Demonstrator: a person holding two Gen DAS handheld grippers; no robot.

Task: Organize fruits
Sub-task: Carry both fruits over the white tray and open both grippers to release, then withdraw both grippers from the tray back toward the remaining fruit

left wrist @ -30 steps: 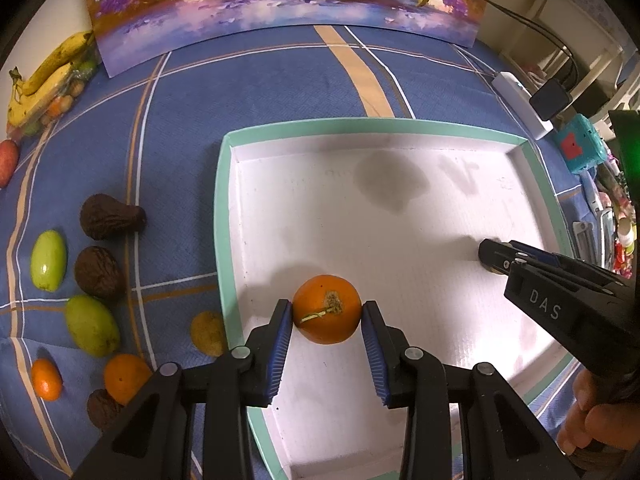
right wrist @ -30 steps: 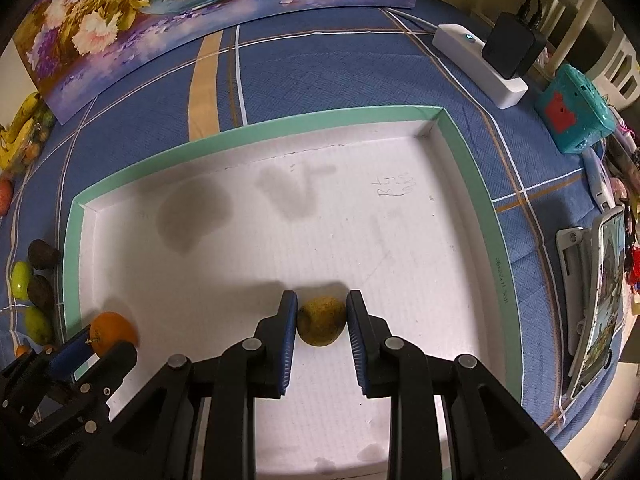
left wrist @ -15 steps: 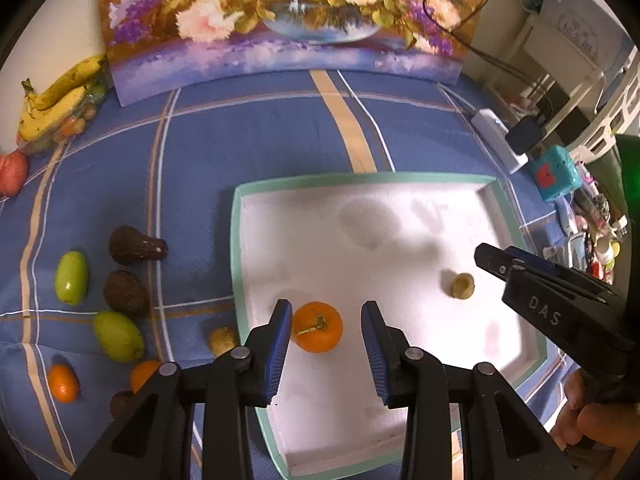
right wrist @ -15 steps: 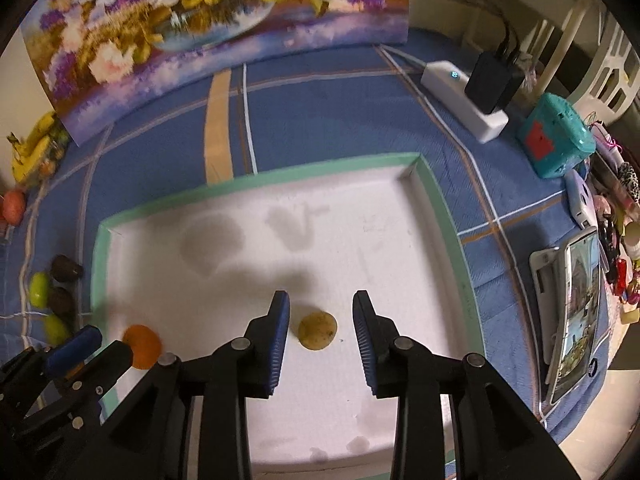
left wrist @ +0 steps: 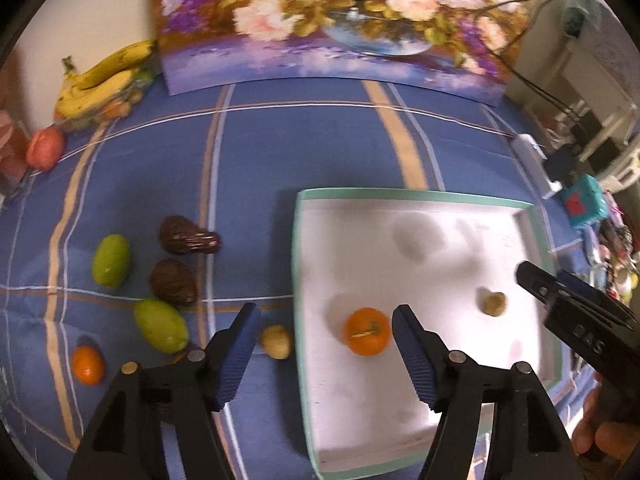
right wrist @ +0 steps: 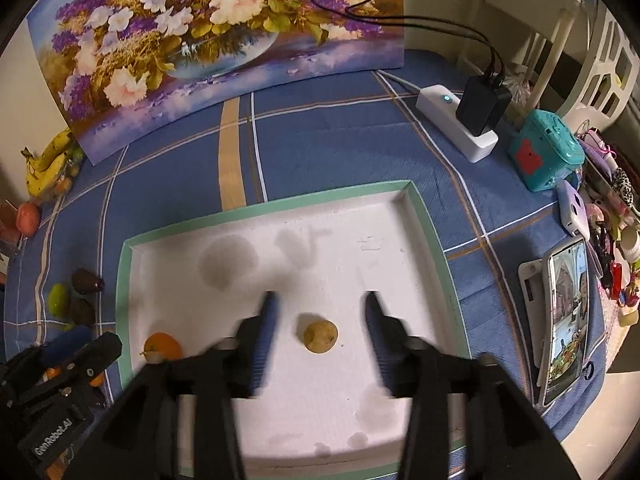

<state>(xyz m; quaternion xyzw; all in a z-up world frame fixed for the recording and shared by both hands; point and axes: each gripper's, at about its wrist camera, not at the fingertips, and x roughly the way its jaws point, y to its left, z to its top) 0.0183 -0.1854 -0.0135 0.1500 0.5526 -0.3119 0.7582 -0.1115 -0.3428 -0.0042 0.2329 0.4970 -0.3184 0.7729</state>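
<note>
A white tray with a teal rim (left wrist: 400,193) (right wrist: 280,208) lies on the blue checked cloth. An orange (left wrist: 367,331) (right wrist: 162,346) rests in it near the left wall, and a small yellow-brown fruit (right wrist: 320,336) (left wrist: 493,303) lies further right. My left gripper (left wrist: 326,316) hovers above the tray's left edge; its jaws are opening and the pads touch nothing. My right gripper (right wrist: 321,300) hangs over the small fruit, jaws opening, blurred, clear of it. Left of the tray lie two green fruits (left wrist: 111,260), two dark brown ones (left wrist: 186,236), a small orange (left wrist: 88,364) and a yellow-brown fruit (left wrist: 275,342).
A flower painting (right wrist: 208,40) leans at the back. Bananas (left wrist: 104,76) and a red fruit (left wrist: 45,148) sit at the far left. A power strip with a charger (right wrist: 460,120), a teal box (right wrist: 546,156) and a phone (right wrist: 568,320) line the right side.
Both grippers let go of their fruit, the orange and the small yellow-brown one, and rose away from the tray. Their jaws have spread much wider. Both fruits stay on the tray floor.
</note>
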